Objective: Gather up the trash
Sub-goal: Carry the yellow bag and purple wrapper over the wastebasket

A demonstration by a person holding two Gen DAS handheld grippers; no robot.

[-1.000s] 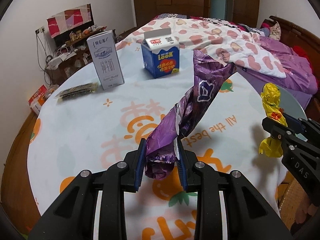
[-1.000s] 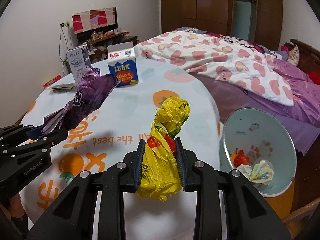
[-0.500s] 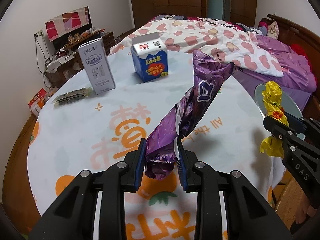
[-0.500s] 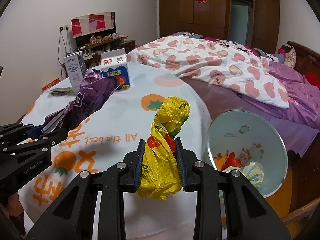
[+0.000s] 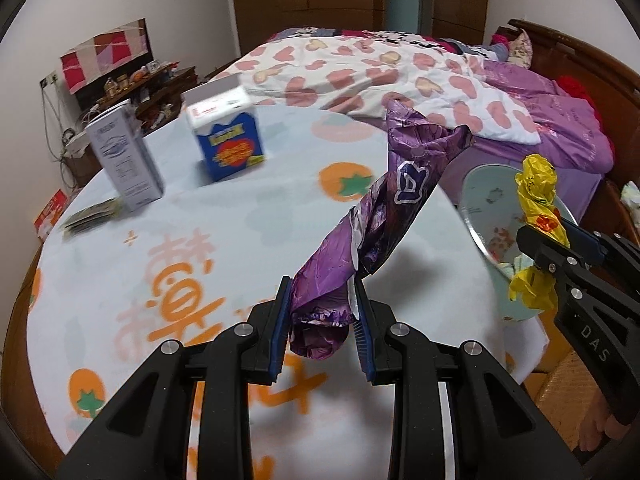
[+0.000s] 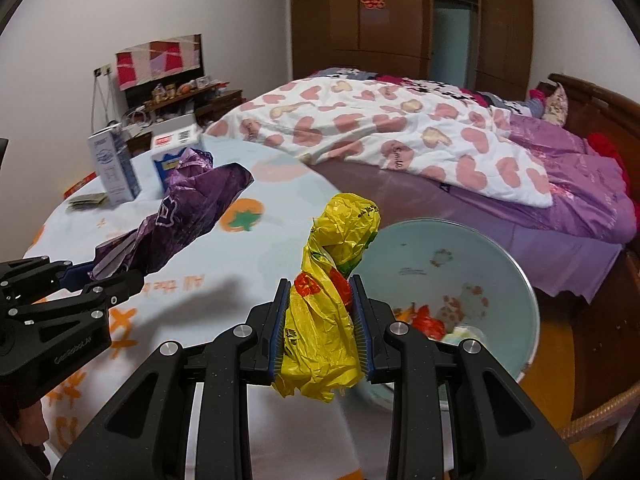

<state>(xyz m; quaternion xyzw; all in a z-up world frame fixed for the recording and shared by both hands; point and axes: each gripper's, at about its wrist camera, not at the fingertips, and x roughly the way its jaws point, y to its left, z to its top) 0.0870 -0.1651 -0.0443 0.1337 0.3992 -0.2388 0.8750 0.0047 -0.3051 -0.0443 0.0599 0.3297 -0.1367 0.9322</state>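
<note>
My left gripper (image 5: 320,312) is shut on a crumpled purple wrapper (image 5: 400,184) and holds it above the round table (image 5: 240,216). It also shows at the left of the right wrist view (image 6: 116,276) with the purple wrapper (image 6: 192,216). My right gripper (image 6: 320,312) is shut on a crumpled yellow plastic bag (image 6: 332,280), held at the table's right edge, beside the pale blue trash bin (image 6: 500,264). The bin holds some trash (image 6: 428,320). The right gripper (image 5: 548,248) and yellow bag (image 5: 538,184) show at the right of the left wrist view, in front of the bin (image 5: 484,188).
A grey-white milk carton (image 5: 124,156), a blue carton (image 5: 228,140) and a flat dark packet (image 5: 92,216) stand at the table's far left. A bed with a heart-print quilt (image 6: 400,132) lies behind. A wicker chair edge (image 6: 600,412) is at the lower right.
Both grippers have moved right toward the bin, each still holding its trash. The bin now fills more of both views, and the cartons have slid left.
</note>
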